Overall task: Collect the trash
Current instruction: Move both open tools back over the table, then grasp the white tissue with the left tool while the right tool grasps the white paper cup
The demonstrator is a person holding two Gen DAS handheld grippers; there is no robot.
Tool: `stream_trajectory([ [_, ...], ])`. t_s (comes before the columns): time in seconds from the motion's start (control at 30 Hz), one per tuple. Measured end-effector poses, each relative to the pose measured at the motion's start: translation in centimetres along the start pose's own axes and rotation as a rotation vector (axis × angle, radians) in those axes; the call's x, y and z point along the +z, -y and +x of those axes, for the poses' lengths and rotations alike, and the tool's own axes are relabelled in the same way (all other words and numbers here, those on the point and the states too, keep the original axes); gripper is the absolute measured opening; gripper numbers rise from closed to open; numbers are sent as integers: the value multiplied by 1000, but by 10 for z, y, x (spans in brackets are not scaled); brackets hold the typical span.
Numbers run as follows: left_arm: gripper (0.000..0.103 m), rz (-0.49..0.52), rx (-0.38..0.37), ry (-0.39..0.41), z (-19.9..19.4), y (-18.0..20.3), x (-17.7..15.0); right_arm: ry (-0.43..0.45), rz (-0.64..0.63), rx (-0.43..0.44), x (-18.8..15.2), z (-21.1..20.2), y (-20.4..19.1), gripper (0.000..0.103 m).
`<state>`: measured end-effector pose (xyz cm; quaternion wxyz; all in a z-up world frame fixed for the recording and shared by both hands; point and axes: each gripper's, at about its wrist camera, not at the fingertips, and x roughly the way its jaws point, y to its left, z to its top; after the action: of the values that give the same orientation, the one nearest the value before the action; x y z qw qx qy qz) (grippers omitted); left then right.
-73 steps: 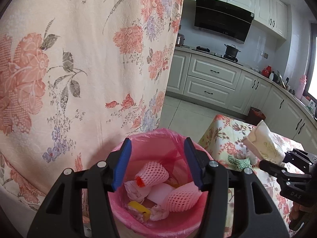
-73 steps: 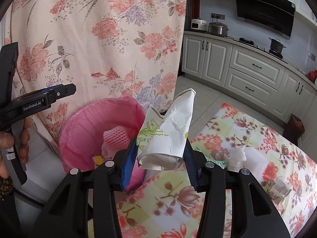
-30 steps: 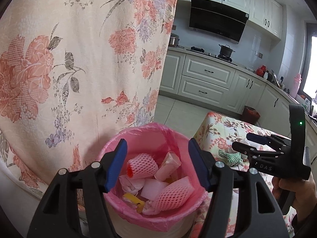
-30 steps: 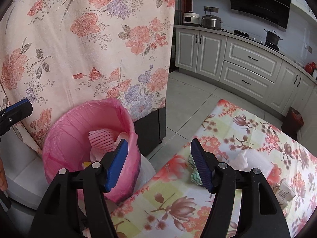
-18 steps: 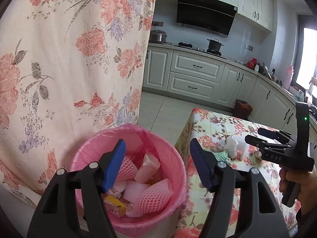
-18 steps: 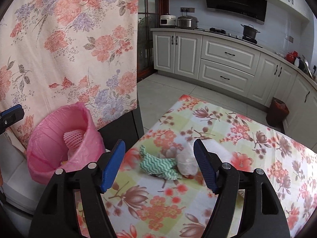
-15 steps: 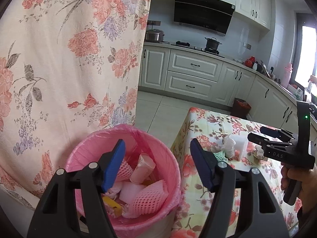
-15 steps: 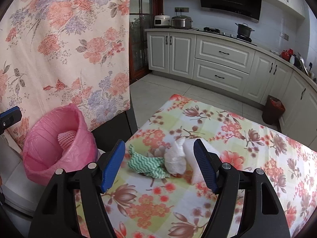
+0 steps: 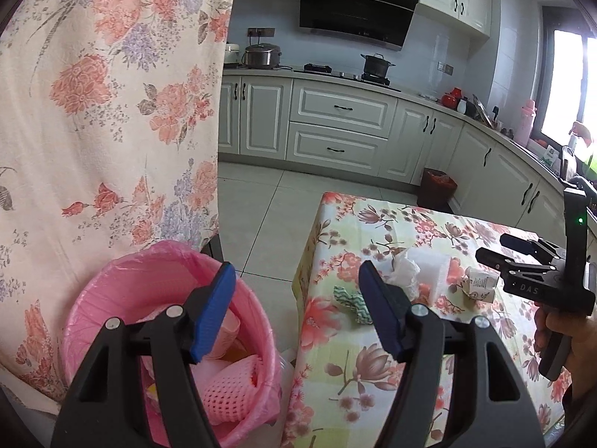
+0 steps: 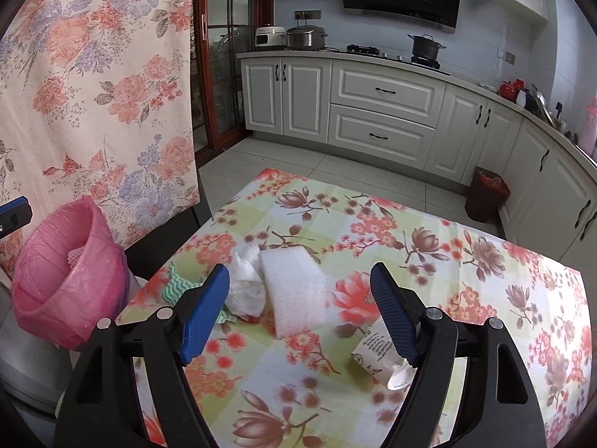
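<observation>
Left tongs [image 9: 296, 308] hang spread and empty above the pink bin [image 9: 123, 280], off the surface's [image 10: 466, 257] edge. Right tongs [image 10: 298, 310], also apart and empty, hover over the remaining trash: green rag [image 10: 172, 286], crumpled tissue [image 10: 244, 291], white foam pad [image 10: 294, 291] lying lengthwise away from them, and a printed carton [image 10: 377, 351] nearest their right finger.

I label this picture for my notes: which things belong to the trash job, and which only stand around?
Job: pink bin, crumpled tissue, foam sheet, green cloth, small carton.

Around: pot, rice cooker, floral curtain.
</observation>
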<state>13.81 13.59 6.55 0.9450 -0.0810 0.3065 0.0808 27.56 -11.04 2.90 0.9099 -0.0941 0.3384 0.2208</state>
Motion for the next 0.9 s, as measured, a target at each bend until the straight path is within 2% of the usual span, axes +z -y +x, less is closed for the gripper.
stream_trajectory([
  [0.27, 66, 45, -57, -59, 44, 39, 2, -32, 29, -43, -20, 12, 38, 74],
  [0.63, 66, 120, -144, -172, 113, 100, -3, -94, 62, -44, -46, 33, 76, 74],
  [0.7, 61, 131, -147, -194, 124, 108, -4, -101, 72, -38, -49, 36, 81, 74],
  [0.83, 59, 155, -145, -227, 145, 123, -8, -119, 59, -24, -54, 44, 83, 74],
  [0.9, 55, 166, -145, -244, 155, 128, -9, -127, 52, -16, -55, 48, 83, 74],
])
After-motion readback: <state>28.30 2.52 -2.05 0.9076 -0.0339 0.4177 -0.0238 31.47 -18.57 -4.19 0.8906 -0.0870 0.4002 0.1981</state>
